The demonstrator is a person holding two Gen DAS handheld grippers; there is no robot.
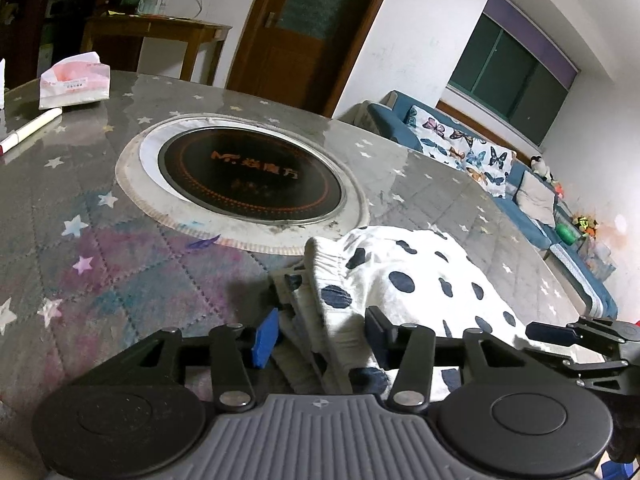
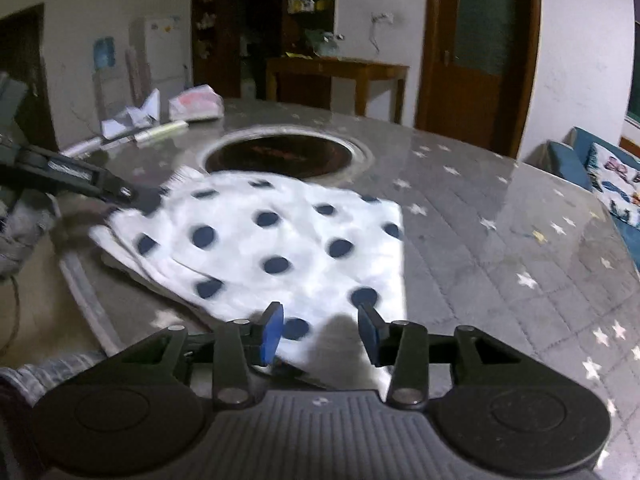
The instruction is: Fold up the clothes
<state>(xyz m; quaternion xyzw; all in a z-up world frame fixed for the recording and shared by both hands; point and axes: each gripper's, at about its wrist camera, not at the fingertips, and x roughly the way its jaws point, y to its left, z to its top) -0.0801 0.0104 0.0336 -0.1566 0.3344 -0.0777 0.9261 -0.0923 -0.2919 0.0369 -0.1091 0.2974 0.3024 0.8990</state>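
Observation:
A white garment with dark blue spots (image 1: 404, 280) lies folded near the table's front edge; it also shows in the right wrist view (image 2: 272, 240). My left gripper (image 1: 320, 334) is open, its fingers either side of the elastic waistband end, with cloth between them. My right gripper (image 2: 322, 330) is open over the garment's near edge, with nothing gripped. The right gripper's fingers (image 1: 560, 334) show at the right of the left wrist view. The left gripper (image 2: 132, 192) shows at the garment's far left corner in the right wrist view.
The round table (image 1: 120, 264) has a star-patterned cover and a black induction hob (image 1: 248, 176) set in its middle. A tissue pack (image 1: 76, 82) and a pen (image 1: 32, 130) lie at the far left. A blue sofa (image 1: 520, 184) stands beyond the table on the right.

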